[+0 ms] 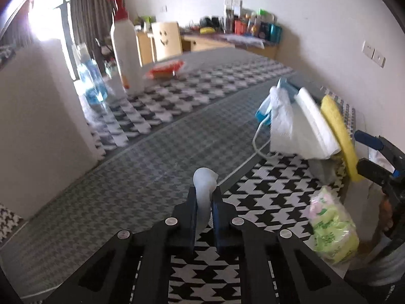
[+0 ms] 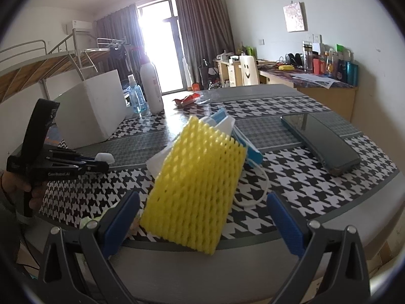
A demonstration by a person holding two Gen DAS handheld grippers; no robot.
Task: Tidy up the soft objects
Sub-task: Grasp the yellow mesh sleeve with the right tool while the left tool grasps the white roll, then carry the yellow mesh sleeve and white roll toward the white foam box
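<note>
Left wrist cam: sits low over the bench [image 1: 177, 136], tilted steeply down along its jaws, facing the far desk [image 1: 227, 41] and right wall. Right wrist cam: at the near bench edge, shallower tilt, facing the far window [image 2: 158, 48], very close behind the yellow foam net [image 2: 195, 185]. Shared: that net [image 1: 339, 136], white bottle [image 1: 125, 50] [image 2: 151, 88], white box [image 1: 38, 116] [image 2: 93, 109]. Each view catches the other gripper: right gripper [image 1: 379, 157] at right edge, left gripper [image 2: 101, 163] at left.

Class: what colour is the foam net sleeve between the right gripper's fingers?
Yellow foam net sleeve, clearest in the right wrist view.
</note>
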